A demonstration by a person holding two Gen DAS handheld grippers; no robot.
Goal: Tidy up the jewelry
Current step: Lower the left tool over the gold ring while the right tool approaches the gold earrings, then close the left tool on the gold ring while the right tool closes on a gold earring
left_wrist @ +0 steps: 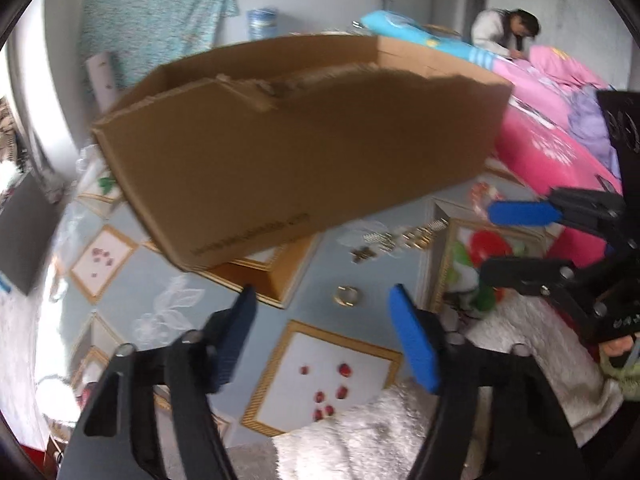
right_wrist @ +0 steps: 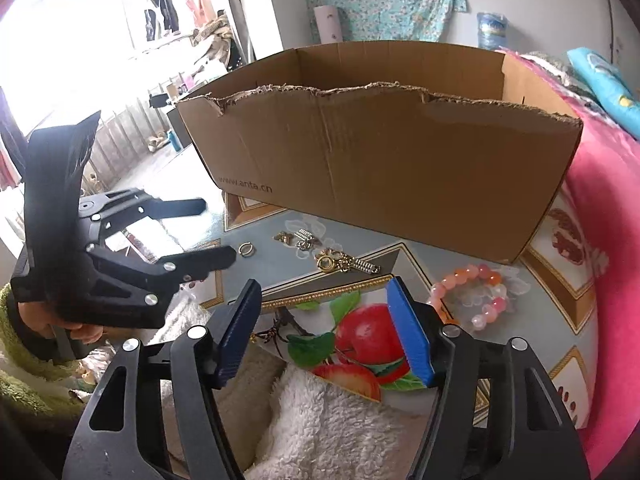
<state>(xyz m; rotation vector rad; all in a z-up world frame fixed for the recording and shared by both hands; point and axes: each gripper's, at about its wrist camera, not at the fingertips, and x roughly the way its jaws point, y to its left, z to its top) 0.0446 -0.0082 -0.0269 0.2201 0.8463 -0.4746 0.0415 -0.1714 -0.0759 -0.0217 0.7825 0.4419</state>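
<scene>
I have both tools low over the patterned surface [right_wrist: 280, 276], tilted down toward the jewelry, with the cardboard box [right_wrist: 380, 160] standing open-topped just behind the pieces, which I take to be where they are meant to go. The left hand-held gripper [left_wrist: 322, 340] has its jaws apart with nothing between them; ahead of its tips lies a gold ring [left_wrist: 346, 297] on the blue cloth, so I judge this tool is lined up for that ring. The right hand-held gripper [right_wrist: 324, 320] is also parted and empty, its blue pads [right_wrist: 410, 332] framing the printed apple on the cloth rather than any piece.

The jewelry sits in a loose scatter in front of the box: a cluster of gold clasps and small springs [right_wrist: 340, 262], the ring off to one side of it, and a pink bead bracelet [right_wrist: 474, 294] near the box's corner, apart from the gold bits. None of it is inside the box as far as I can see.

The right wrist view is sharp and gives me the bracelet clearly, the box's torn front edge, and the left tool from the side with a hand [right_wrist: 76, 330] gripping its handle. The left wrist view is smeared by motion, but it shows the ring straight on between the fingers, the right tool at the frame's edge, and a person [left_wrist: 506, 34] bent over a pink bed [left_wrist: 552, 152] in the background
</scene>
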